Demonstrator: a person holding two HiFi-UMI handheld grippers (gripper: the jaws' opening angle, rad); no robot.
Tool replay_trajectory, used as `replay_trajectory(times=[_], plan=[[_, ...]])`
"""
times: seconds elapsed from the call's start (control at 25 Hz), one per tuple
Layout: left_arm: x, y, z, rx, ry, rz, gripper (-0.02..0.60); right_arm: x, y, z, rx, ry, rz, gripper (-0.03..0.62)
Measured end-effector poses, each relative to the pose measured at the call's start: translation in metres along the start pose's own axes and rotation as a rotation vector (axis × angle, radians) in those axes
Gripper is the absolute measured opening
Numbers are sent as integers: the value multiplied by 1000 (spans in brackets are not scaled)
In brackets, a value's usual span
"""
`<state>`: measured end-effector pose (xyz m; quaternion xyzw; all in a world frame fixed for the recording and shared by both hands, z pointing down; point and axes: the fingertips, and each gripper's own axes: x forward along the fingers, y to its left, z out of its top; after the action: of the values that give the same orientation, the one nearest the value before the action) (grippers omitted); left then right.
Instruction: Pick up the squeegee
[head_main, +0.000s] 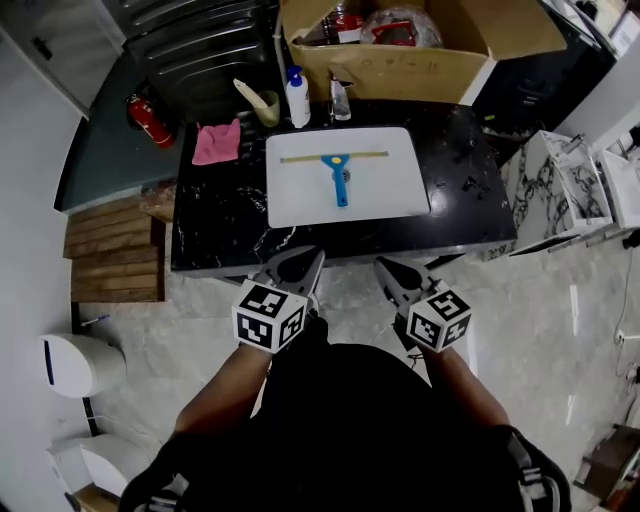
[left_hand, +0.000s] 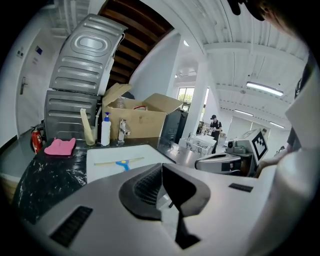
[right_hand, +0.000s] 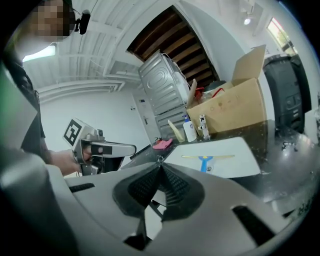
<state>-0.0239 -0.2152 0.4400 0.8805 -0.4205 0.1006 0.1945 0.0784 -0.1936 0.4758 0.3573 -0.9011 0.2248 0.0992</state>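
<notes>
- The squeegee (head_main: 338, 172) is lying flat on a white board (head_main: 300, 200), which is sitting on the black marbled counter (head_main: 220, 225), in the board's far half as seen in the head view.
- Its long blade is running left to right across the board, roughly parallel to the counter's near edge.
- Its blue handle is sticking out from the middle of the blade and pointing back toward the person, so the tool is forming a T with the stem nearest the grippers.
- The left gripper (head_main: 312, 258) is hanging in the air at the counter's near edge, well apart from the squeegee, with its jaws pressed together and nothing between them.
- The right gripper (head_main: 385, 268) is hovering beside it at the same edge, its jaws likewise closed on nothing, and both are aiming toward the board.
- Beyond the board, a pink cloth (head_main: 216, 142) is lying on the counter's far left, and a white pump bottle (head_main: 297, 97) is standing in front of a cardboard box (head_main: 400, 65).
</notes>
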Motion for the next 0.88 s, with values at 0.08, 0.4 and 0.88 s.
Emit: replay_trajectory(times=[0.08,0.4,0.88], plan=[[8,16,5,7,7,-6,17,14,-6,6,-7,10,-12,9],[30,87,14,4,55,-10,17,73,-38,38,-44,73,-76,9],[50,150,13,51,99,-83,17,134,-76,58,-2,156,-215,9]])
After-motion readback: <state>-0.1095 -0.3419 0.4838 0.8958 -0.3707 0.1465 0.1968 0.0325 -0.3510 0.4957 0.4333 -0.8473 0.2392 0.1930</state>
